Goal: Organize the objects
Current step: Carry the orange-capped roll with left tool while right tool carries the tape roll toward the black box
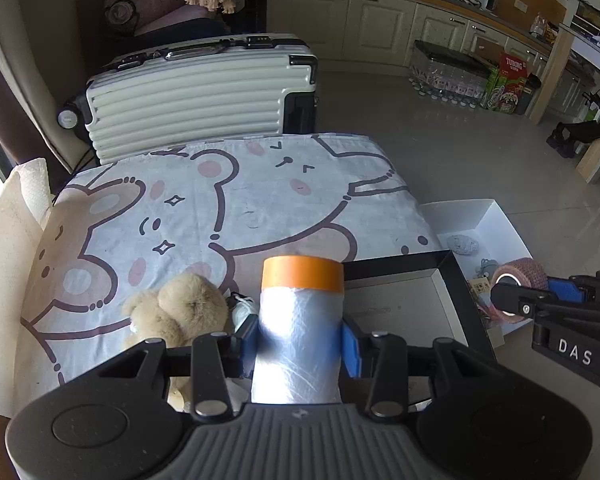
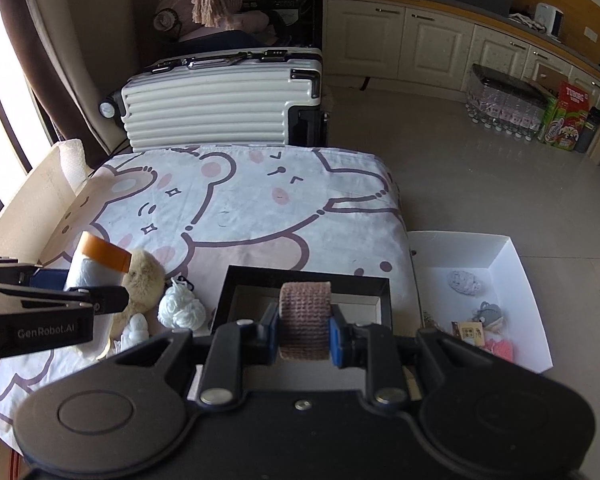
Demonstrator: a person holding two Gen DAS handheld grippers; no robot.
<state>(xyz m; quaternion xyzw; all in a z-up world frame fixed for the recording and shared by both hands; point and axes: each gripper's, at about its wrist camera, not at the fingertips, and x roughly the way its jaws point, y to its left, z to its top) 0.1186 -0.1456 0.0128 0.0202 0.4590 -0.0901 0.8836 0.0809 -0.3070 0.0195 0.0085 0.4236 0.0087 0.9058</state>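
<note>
1. Left tongs point(image 1: 300, 344) are clamped on an orange-capped plastic roll point(image 1: 300, 320) — held above the cartoon-print surface point(image 1: 260, 200), beside a tan plush toy point(image 1: 180, 312).
2. Right tongs point(image 2: 304, 338) are clamped on a pink bandage roll point(image 2: 304, 320) — over the black box point(image 2: 306, 276).
3. A white tray point(image 2: 516, 272) sits on the floor, holding small items.

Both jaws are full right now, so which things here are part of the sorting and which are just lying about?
Job:
- plastic film roll, left gripper
- pink bandage roll, right gripper
- black box
- white box
- plush bear
- white yarn ball

Lying about:
- suitcase
- bottle pack
</note>
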